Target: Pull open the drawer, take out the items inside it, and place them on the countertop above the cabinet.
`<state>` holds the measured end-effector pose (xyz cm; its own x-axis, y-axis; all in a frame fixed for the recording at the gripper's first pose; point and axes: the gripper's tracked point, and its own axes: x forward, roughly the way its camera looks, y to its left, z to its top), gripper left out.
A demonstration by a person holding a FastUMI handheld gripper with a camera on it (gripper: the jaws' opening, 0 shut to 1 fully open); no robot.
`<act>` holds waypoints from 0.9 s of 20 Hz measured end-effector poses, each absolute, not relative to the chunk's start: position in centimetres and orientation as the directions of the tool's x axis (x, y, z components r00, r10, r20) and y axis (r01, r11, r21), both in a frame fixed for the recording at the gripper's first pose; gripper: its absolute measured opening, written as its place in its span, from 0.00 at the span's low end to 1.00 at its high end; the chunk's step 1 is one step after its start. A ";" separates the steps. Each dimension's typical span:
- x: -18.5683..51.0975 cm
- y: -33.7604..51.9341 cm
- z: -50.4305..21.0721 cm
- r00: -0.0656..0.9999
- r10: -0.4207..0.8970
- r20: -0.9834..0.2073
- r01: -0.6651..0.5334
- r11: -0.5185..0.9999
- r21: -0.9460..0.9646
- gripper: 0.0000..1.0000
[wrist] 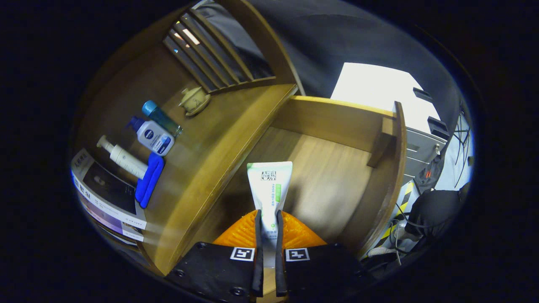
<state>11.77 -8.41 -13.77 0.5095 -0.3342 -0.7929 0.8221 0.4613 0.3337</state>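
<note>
Gripper poised above the open drawer, fingers nearly closed, clamped on the lower end of a white tube. Tube upright between the fingers, wide end pointing away, over the bare wooden drawer floor. Beside the drawer, on the counter: blue-capped bottle, white-and-blue bottle, pump bottle, blue item, small ceramic cup, magazine. Slatted wooden panel behind the counter.

The surface carries three bottles, namely a teal-capped one, a white-and-blue one and a pump bottle, plus one blue object, one small lidded cup and one magazine, while the open drawer holds one tube, pinched in the gripper.
</note>
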 end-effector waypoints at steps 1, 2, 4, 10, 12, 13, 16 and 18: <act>11.8 -8.5 -13.5 0.507 -0.343 -0.791 0.828 0.449 0.337 0.13; 11.6 -8.7 -13.3 0.504 -0.349 -0.791 0.832 0.442 0.335 0.13; 11.0 -9.3 -13.2 0.474 -0.376 -0.796 0.854 0.417 0.312 0.13; 10.9 -9.9 -11.7 0.495 -0.444 -0.747 0.850 0.425 0.311 0.13; 11.2 -10.4 -10.5 0.519 -0.464 -0.718 0.832 0.465 0.302 0.13; 11.3 -10.5 -9.7 0.529 -0.475 -0.703 0.825 0.483 0.294 0.13; 12.9 -10.1 -7.7 0.572 -0.487 -0.660 0.786 0.556 0.270 0.13; 14.0 -9.5 -6.4 0.602 -0.488 -0.632 0.749 0.619 0.235 0.13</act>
<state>14.03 -9.51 -6.43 0.6017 -0.4881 -0.6322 0.7491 0.6194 0.2347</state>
